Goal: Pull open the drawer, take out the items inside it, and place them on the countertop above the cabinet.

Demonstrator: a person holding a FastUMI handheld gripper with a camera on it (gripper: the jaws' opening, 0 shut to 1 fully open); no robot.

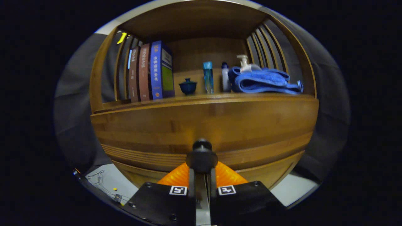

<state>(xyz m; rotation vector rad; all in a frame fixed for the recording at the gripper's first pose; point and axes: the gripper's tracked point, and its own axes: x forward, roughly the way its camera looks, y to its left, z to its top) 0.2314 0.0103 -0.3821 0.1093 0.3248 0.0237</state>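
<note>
**Gripper clamps on drawer knob of bamboo cabinet**

A wooden cabinet [204, 125] of warm, striped bamboo grain stands close ahead, its curved shape a product of the fisheye lens. The drawer [251, 125] looks closed, its front flush with the frame, so whatever lies inside is hidden. Above it runs the countertop [201, 98], roofed by a shelf and flanked by slatted side walls.

On the countertop, a soft blue towel [265, 82] lies folded at the right, hiding the lower part of a white pump bottle [244, 62] behind it. At the left, three books [150, 72] stand upright, spines outward. Between them sit a white bottle [225, 78] with a dark cap, a slim clear-blue bottle [207, 78] and a small dark-blue lidded cup [187, 86].

Nearest, the gripper [202, 166] has its ribbed orange fingers [179, 175] drawn close on either side of the drawer's round black knob [202, 157]; both appear to press on it, though the contact itself is partly hidden by the knob.
</note>
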